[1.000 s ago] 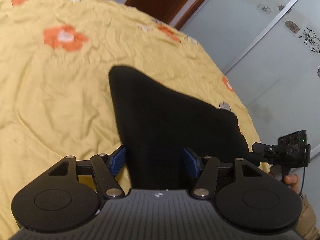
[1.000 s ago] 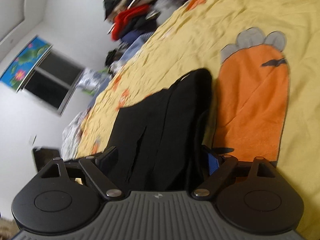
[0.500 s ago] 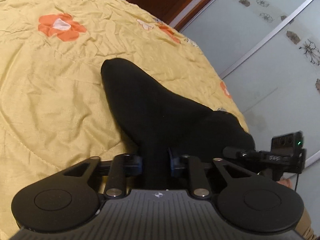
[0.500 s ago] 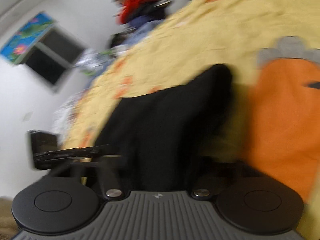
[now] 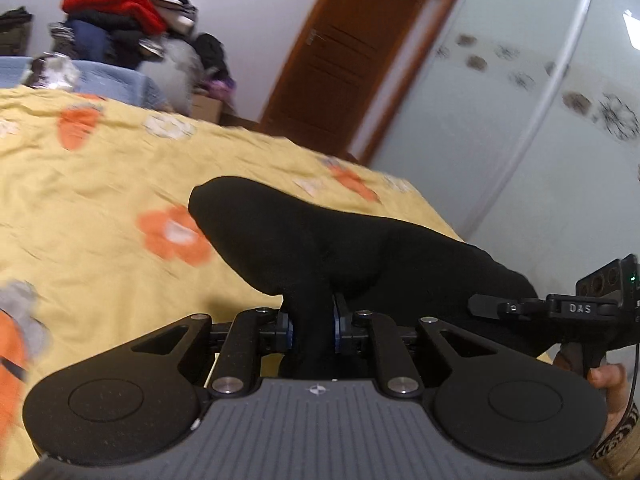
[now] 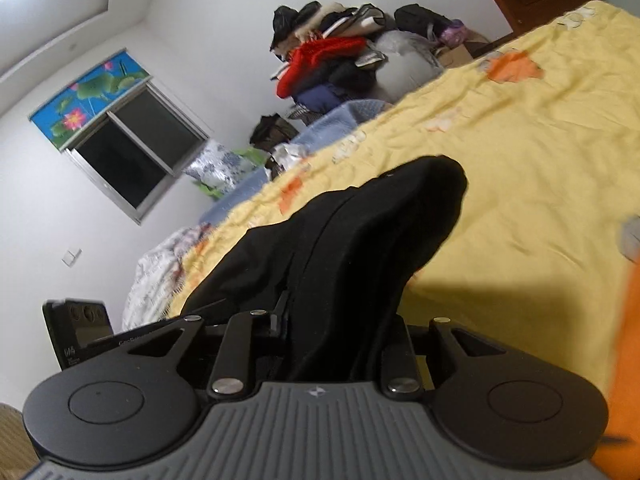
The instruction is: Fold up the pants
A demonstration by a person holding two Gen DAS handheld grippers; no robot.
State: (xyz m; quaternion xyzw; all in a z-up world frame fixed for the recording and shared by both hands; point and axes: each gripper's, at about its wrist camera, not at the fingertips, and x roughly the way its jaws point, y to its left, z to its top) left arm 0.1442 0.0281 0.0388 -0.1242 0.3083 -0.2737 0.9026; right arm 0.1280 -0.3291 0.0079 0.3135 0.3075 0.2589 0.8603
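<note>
The black pants (image 5: 320,240) lie on a yellow flowered bedspread (image 5: 100,184), with their near edge lifted off it. My left gripper (image 5: 313,328) is shut on a bunched fold of the pants, blue pads pressing the cloth from both sides. In the right wrist view the pants (image 6: 360,240) rise from the bedspread (image 6: 520,160) into my right gripper (image 6: 340,332). Its jaws are closing on the gathered fabric, which fills the gap between the fingers. The right gripper's body (image 5: 560,308) shows at the right edge of the left wrist view, held by a hand (image 5: 608,376).
A pile of clothes (image 5: 116,20) is stacked beyond the bed's far side, by a brown door (image 5: 340,60). A pale sliding wardrobe door (image 5: 520,120) stands close on the right. A window (image 6: 128,152) is in the white wall. An orange patch (image 6: 628,360) marks the bedspread.
Both grippers went from open around the flat pants to shut on the cloth. Both then rose and tilted up, lifting the near edge off the bed.
</note>
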